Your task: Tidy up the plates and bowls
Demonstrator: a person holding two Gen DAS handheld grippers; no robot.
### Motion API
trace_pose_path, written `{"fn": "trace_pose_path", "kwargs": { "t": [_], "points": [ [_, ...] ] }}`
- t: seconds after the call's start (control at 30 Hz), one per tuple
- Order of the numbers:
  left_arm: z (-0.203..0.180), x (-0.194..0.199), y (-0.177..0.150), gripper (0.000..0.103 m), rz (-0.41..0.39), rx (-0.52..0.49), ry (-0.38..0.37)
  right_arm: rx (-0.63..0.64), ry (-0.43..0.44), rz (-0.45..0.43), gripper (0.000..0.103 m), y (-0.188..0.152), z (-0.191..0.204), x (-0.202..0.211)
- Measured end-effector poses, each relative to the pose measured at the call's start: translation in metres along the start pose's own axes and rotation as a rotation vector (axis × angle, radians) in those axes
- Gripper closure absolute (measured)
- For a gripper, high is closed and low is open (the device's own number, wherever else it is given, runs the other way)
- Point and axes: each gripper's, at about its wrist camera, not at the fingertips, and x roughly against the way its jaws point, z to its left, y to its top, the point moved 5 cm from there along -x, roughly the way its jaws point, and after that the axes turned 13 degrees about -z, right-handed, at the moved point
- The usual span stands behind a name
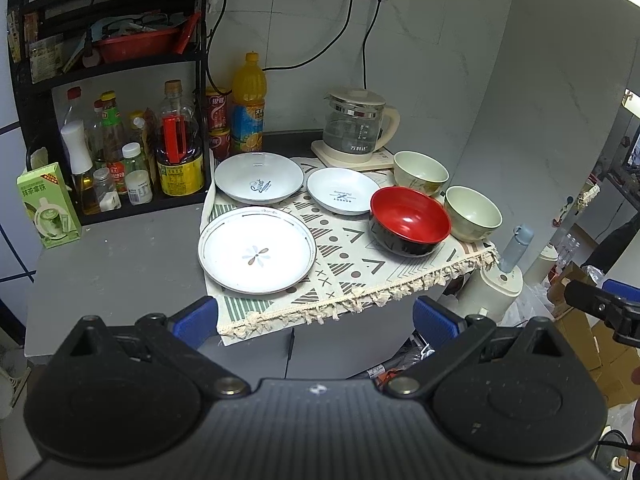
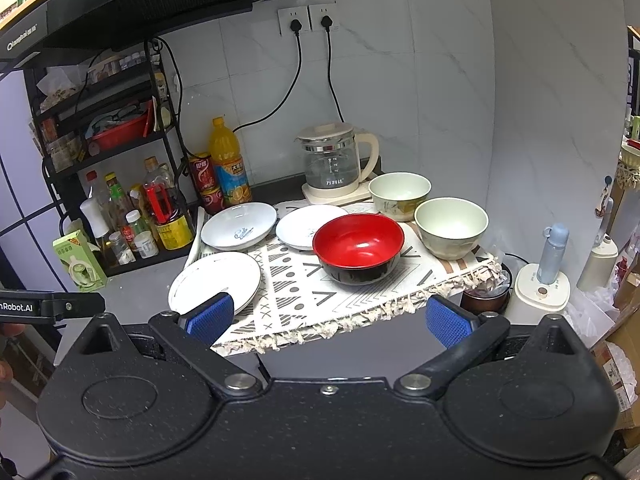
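On a patterned cloth (image 1: 352, 264) lie three white plates: a large flower plate (image 1: 257, 250) in front, a deep plate with blue script (image 1: 258, 177) behind it, and a smaller plate (image 1: 342, 191) to the right. A red-and-black bowl (image 1: 409, 220) (image 2: 358, 247) stands in the middle, with two pale green bowls (image 1: 420, 172) (image 1: 473, 213) behind and right of it. My left gripper (image 1: 316, 322) is open, held back over the counter's front edge. My right gripper (image 2: 330, 320) is open too, its left blue pad overlapping the flower plate (image 2: 214, 280) in view.
A black rack (image 1: 120, 80) with sauce bottles fills the left. An orange juice bottle (image 1: 249, 100) and red cans stand by the wall. A glass kettle (image 1: 356, 128) sits at the back. A green carton (image 1: 48, 204) is at the left. A blue bottle (image 2: 552, 254) stands off the right edge.
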Motion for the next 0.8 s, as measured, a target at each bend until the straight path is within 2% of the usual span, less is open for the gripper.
{"fn": "trace_pose_path", "kwargs": {
  "t": [0.8],
  "points": [
    [-0.0071, -0.0069, -0.0023, 0.001, 0.018, 0.015, -0.002, -0.001, -0.001, 0.007, 0.0, -0.0012, -0.0049, -0.0021]
  ]
}}
